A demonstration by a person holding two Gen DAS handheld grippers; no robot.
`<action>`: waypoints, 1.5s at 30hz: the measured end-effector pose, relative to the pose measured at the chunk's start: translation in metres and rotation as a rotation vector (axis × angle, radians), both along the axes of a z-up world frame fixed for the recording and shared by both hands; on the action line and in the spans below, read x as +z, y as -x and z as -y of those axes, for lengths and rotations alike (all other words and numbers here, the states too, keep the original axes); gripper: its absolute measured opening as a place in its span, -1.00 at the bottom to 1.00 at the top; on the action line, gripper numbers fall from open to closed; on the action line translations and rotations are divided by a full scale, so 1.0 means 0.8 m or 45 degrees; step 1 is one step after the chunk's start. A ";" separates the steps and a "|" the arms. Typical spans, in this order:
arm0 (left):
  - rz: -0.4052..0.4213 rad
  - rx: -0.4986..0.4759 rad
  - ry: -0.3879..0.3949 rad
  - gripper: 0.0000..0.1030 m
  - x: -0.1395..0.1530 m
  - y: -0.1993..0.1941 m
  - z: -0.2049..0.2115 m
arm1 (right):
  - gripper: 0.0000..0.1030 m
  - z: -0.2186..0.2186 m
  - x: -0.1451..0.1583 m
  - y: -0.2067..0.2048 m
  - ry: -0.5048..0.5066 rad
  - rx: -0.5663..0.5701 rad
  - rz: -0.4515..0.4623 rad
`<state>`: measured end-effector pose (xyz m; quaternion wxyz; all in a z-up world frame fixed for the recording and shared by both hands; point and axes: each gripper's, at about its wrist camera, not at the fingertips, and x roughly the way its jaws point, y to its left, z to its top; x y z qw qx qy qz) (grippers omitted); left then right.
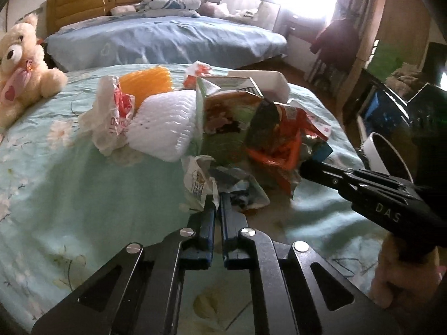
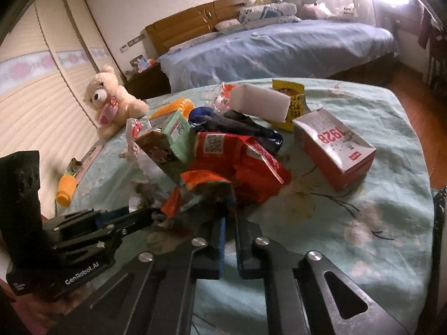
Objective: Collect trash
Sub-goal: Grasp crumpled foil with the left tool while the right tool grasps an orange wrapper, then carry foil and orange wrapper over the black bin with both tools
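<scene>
Trash heap sits mid-bed on the green floral sheet (image 1: pixel 69 195). Red-and-white carton (image 2: pixel 338 150) lies apart, right of the heap. Orange snack bag (image 2: pixel 240 164): right gripper (image 2: pixel 229 195) jaws narrow, pinching its crumpled edge. Crumpled white wrapper (image 1: pixel 199 181): left gripper (image 1: pixel 218 203) nearly closed on its corner (thin hold). Risk: wrapper tears or slips; lifting the bag may drag neighbouring pieces off.

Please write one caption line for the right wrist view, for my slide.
Right gripper shut on an orange snack wrapper in a trash pile on a floral bedspread, left gripper alongside.
</scene>
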<state>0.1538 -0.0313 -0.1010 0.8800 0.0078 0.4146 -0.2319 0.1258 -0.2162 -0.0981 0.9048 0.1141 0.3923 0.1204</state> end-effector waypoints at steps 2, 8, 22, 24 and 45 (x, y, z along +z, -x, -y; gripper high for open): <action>-0.001 -0.012 0.020 -0.95 0.002 0.006 -0.004 | -0.99 -0.001 0.002 0.005 0.004 -0.008 0.009; 0.028 -0.053 0.054 -0.95 0.019 0.035 -0.011 | -1.00 0.007 0.007 0.039 -0.022 -0.074 0.008; 0.093 -0.178 0.092 -0.95 0.040 0.097 0.043 | -1.00 0.069 0.042 0.138 0.007 -0.273 0.086; 0.101 -0.205 0.091 -0.95 0.042 0.102 0.058 | -1.00 0.081 0.044 0.153 0.020 -0.300 0.099; 0.143 -0.490 0.066 -0.95 0.062 0.131 0.209 | -0.99 0.206 0.056 0.245 0.100 -0.636 0.143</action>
